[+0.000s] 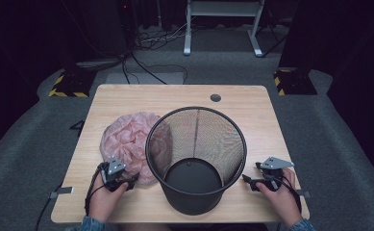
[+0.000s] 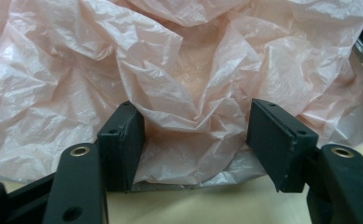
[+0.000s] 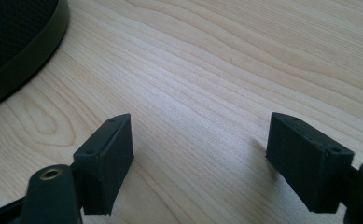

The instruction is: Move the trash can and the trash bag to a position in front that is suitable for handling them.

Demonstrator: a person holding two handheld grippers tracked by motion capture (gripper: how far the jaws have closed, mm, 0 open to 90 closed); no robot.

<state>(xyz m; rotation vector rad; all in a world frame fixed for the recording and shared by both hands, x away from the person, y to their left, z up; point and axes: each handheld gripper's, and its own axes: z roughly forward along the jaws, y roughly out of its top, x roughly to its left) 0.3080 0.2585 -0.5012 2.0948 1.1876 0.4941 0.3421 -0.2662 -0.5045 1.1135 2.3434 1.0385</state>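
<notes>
Presently, item: pink plastic bag [image 1: 129,142], crumpled, lying on the table [image 1: 127,98] toward its left edge, touching the mesh wastebasket [image 1: 196,159]. Left gripper [image 1: 127,183]: jaws wide, straddling the bag's near hem, which lies directly ahead between them. Right gripper [image 1: 252,182]: jaws wide, holding nothing, near the right edge beyond the basket. Left hand is nearer.

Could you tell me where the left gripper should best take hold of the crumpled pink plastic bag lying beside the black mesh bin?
Probably the near edge of the crumpled pink plastic bag, approached low from the person's side. There a raised fold already sits between the open fingers of the left gripper, just above the wooden table. The thin film bunches easily, so shutting on that ridge should hold, clear of the black mesh bin.
</notes>
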